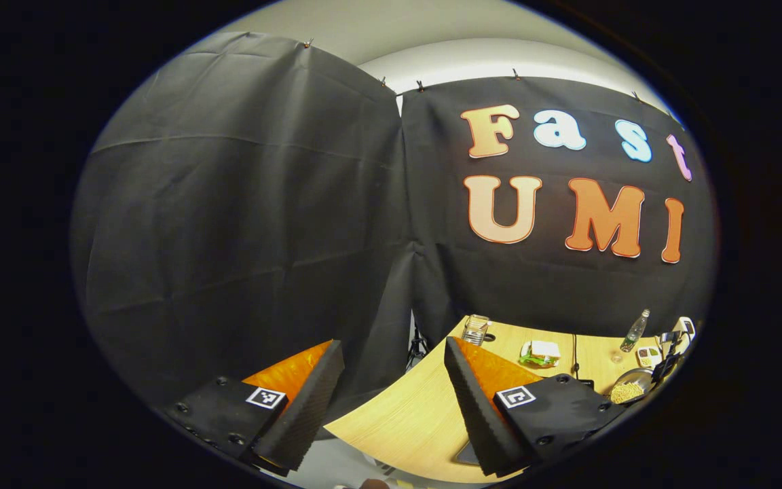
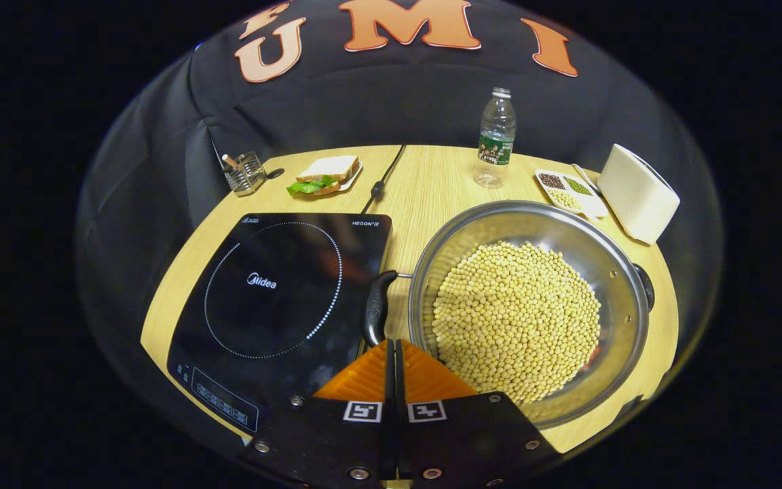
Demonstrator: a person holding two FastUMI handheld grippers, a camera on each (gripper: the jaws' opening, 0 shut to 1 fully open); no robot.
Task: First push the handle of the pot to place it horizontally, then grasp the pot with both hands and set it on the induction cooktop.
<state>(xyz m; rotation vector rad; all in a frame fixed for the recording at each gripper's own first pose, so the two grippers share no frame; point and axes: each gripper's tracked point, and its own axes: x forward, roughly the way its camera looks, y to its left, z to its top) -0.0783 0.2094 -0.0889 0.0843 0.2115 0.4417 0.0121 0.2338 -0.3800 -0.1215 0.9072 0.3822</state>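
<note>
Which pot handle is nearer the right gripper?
The handle on the cooktop side, just ahead of the right gripper; the other handle sits across the pot.

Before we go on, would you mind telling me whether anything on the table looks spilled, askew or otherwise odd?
Nothing looks spilled: the soybeans all sit inside the pot. The one thing askew is the pot's left handle, which lies along the rim beside the induction cooktop rather than sticking out sideways. The water bottle stands upright.
</note>
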